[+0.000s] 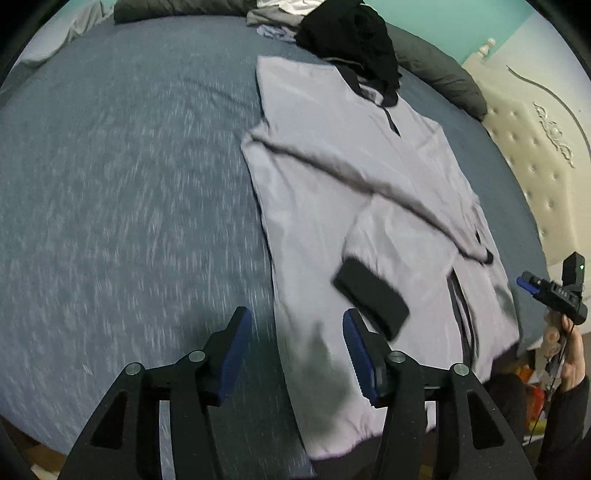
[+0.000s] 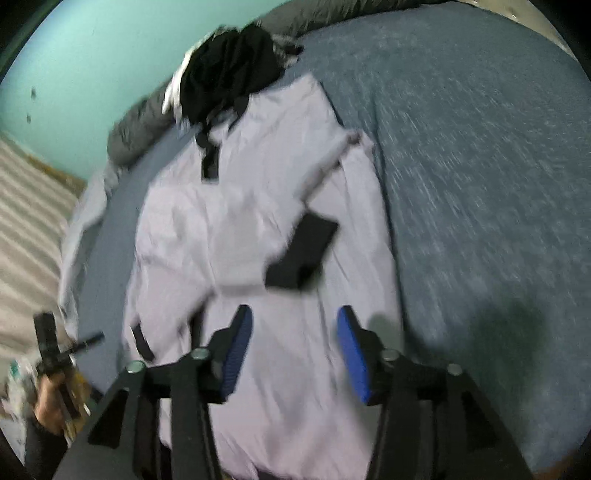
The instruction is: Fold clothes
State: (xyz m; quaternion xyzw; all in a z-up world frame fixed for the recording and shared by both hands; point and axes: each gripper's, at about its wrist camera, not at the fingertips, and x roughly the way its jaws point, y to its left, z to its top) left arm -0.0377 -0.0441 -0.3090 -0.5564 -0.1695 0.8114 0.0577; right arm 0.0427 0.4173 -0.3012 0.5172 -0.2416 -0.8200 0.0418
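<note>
Currently both grippers are off the fabric with nothing between the pads. Left gripper [image 1: 297, 345]: jaws standing partly apart, hovering over the near edge of the bed [image 1: 110, 184], its right pad over the left hem of the lilac top [image 1: 314, 184], its left pad over bare sheet. Right gripper [image 2: 295, 349]: same gap, empty, hovering over the lower middle of the top, near its hem.

The top lies flat on the blue-grey sheet, hem toward the near edge, collar toward the far edge, closer to the headboard [image 1: 535, 155] side than the middle of the bed. Both sleeves are folded in across the body. One black cuff [image 1: 371, 301] sits on the lower front panel, just beyond the left gripper's right pad. The other sleeve runs diagonally across the chest; its cuff end lies near the headboard-side edge of the garment. Black placket [image 2: 209, 162] is visible below the collar.

Farther on, a pile of black clothes [image 1: 351, 33] overlaps the collar. Grey pillows [image 1: 443, 74] line the far edge behind it. Both views are motion-blurred; fine detail on the hem can't be made out.
</note>
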